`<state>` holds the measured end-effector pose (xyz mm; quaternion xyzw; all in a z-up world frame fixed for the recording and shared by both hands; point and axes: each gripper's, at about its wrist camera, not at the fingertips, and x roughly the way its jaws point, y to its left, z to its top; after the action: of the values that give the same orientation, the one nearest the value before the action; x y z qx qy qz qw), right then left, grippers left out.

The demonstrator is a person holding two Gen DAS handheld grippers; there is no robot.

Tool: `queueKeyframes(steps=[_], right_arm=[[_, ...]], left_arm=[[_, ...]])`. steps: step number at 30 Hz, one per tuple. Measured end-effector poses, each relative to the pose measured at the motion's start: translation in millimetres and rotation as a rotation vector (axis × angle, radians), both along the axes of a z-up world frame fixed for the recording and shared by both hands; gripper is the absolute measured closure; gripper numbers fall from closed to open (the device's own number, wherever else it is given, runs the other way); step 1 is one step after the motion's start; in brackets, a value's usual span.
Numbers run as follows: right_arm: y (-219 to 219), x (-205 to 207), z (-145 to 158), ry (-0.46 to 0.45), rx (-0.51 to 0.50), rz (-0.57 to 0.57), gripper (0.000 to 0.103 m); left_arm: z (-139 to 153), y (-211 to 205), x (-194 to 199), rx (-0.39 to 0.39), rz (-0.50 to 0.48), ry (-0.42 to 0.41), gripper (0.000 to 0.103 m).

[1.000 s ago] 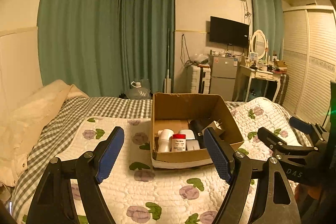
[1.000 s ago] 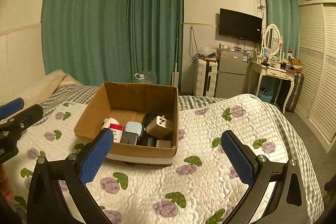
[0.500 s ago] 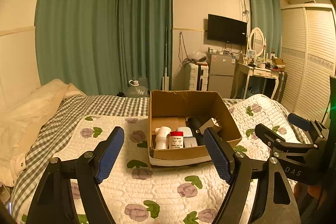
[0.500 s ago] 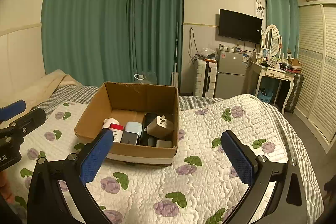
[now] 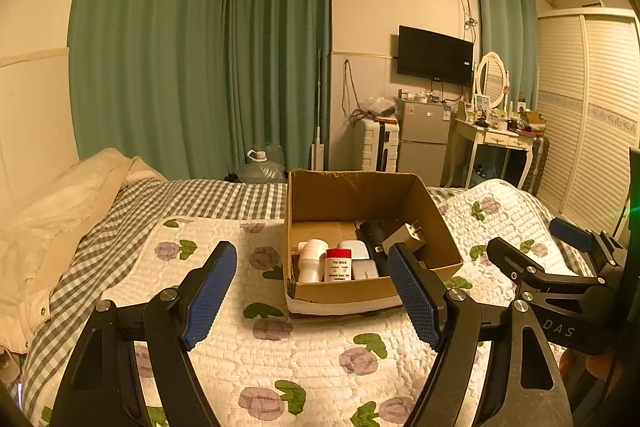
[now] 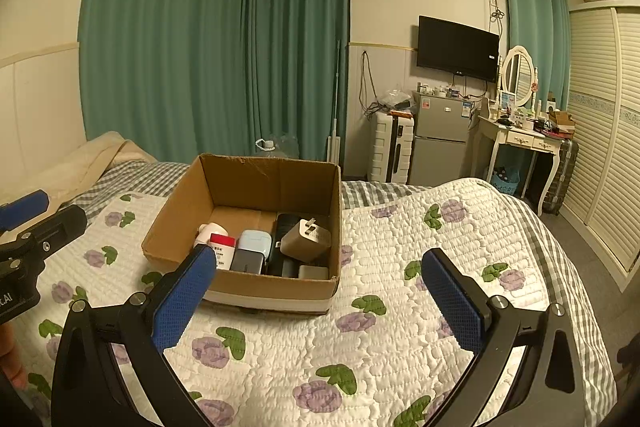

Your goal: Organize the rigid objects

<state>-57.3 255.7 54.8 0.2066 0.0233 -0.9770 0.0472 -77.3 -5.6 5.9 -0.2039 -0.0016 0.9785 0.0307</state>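
On the quilted bed: cardboard box [image 6: 256, 263] is sitting near the middle of the flowered quilt [image 6: 392, 307], its top open, and it is serving as the landmark for everything below

Box contents: rigid objects are lying packed along the near wall of the box; a white bottle [image 5: 310, 261] is sitting at its left end; a red-capped container [image 5: 338, 264] is standing just beside that; a pale blue case [image 6: 255, 241] is resting further right, with a grey case [image 6: 246, 261] in front of it; a dark flat item [image 6: 286, 227] is lying behind the plug; a beige plug adapter [image 6: 306, 239] is lying tilted on top at the right end, prongs pointing up

Left tongs [image 5: 312, 291]: they are hovering in front of the box, short of its near wall; fingers are standing spread wide, pinching nothing

Right tongs [image 6: 320, 291]: they are hovering in front of the box's near right corner, above the quilt; fingers are likewise spread, holding nothing

Step in hand: it is looking like an approach or survey phase; nothing is being gripped, and every object in view is already lying inside the box

Next move: probably one pair of tongs is needing to come forward over the near wall and close on the topmost piece, the adapter; its tilt is calling for a grip across its flat sides, away from the prongs

Risk: neighbours are lying tight together, so a careless reach is likely to nudge them
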Motion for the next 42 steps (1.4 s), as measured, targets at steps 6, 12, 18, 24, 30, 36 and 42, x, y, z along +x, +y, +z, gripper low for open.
queueKeyframes(steps=[6, 12, 18, 24, 30, 36, 42], right_arm=[[-0.4, 0.2, -0.4, -0.001, -0.002, 0.002, 0.000], [-3.1, -0.6, -3.4, -0.010, 0.001, 0.004, 0.000], [-4.2, -0.9, -3.9, -0.012, 0.000, 0.004, 0.000], [-4.3, -0.8, -3.8, -0.014, 0.000, 0.006, 0.000], [-4.6, -0.6, -4.4, -0.016, 0.001, 0.005, 0.000], [-6.2, 0.1, -6.0, -0.020, 0.003, 0.003, 0.000], [-6.0, 0.2, -6.4, -0.025, 0.004, 0.002, 0.000]], left_arm=[[-0.6, -1.9, -0.8, 0.009, 0.008, -0.005, 0.022], [-0.2, -2.6, -0.4, 0.015, 0.011, -0.008, 0.022], [-0.5, -2.6, -0.1, 0.013, 0.016, -0.010, 0.022], [-0.4, -1.5, 0.3, 0.010, 0.014, -0.009, 0.022], [-0.7, -0.5, 0.1, 0.008, 0.014, -0.011, 0.022], [-1.0, -1.1, 0.1, 0.007, 0.015, -0.012, 0.022], [-1.6, -1.4, -0.4, 0.006, 0.017, -0.015, 0.022]])
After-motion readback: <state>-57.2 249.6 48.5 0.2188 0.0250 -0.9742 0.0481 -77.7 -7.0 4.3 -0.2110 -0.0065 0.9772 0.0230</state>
